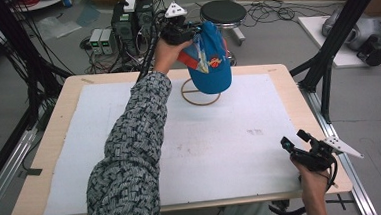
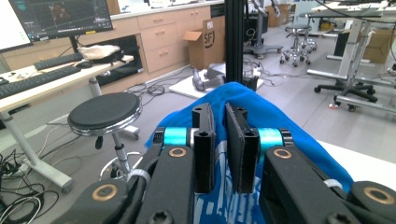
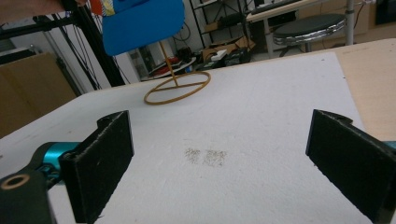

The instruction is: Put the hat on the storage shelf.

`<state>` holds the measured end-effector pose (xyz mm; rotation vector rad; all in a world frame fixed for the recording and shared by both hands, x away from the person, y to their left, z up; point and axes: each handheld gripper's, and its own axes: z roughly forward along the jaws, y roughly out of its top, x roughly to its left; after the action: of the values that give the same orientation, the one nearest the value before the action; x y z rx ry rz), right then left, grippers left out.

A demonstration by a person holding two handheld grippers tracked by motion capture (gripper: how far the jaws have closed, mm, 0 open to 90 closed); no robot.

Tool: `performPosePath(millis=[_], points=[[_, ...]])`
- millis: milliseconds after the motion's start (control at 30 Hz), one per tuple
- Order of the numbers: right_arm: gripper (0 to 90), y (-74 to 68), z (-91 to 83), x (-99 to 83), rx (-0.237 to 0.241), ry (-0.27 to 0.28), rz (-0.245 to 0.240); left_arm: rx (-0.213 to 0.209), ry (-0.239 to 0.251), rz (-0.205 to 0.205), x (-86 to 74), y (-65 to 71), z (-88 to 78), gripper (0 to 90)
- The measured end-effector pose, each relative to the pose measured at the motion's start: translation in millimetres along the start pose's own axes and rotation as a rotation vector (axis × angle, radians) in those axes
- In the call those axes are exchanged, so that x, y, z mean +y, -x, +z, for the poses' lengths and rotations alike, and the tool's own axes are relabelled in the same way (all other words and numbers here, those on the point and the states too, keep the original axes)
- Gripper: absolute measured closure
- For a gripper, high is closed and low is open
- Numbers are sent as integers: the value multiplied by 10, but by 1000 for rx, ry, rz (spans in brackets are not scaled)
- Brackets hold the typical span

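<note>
Holding the blue cap (image 1: 210,66) over the gold wire stand (image 1: 200,93) at the table's twelve o'clock, your left gripper (image 1: 194,33) has its jaws near together, fabric between them. Settle the crown squarely on the stand before letting go. Your right gripper (image 1: 294,140) idles at five o'clock, jaws wide apart.

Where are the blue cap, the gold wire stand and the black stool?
blue cap (image 1: 210,71), high view, on its crown.
gold wire stand (image 3: 177,87), right gripper view, on its ring base.
black stool (image 2: 104,111), left gripper view, on its round seat.
</note>
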<state>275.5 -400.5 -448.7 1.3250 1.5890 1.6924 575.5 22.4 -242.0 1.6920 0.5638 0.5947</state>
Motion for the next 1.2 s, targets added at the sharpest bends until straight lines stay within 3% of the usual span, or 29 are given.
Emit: performPosePath(millis=[33, 167, 333, 467, 1200], points=[[67, -2, 0, 1, 0, 1, 1, 2, -20, 3, -22, -1, 12, 804], [67, 6, -7, 2, 0, 5, -2, -2, -27, 0, -44, -4, 13, 797], [67, 5, -2, 1, -2, 3, -4, -3, -21, -10, -45, -1, 18, 707], [67, 8, -6, 1, -1, 3, -1, -10, -43, -17, -68, -12, 22, 682], [67, 6, 1, -2, -4, -1, 2, -54, -56, -41, -146, -29, 4, 443]])
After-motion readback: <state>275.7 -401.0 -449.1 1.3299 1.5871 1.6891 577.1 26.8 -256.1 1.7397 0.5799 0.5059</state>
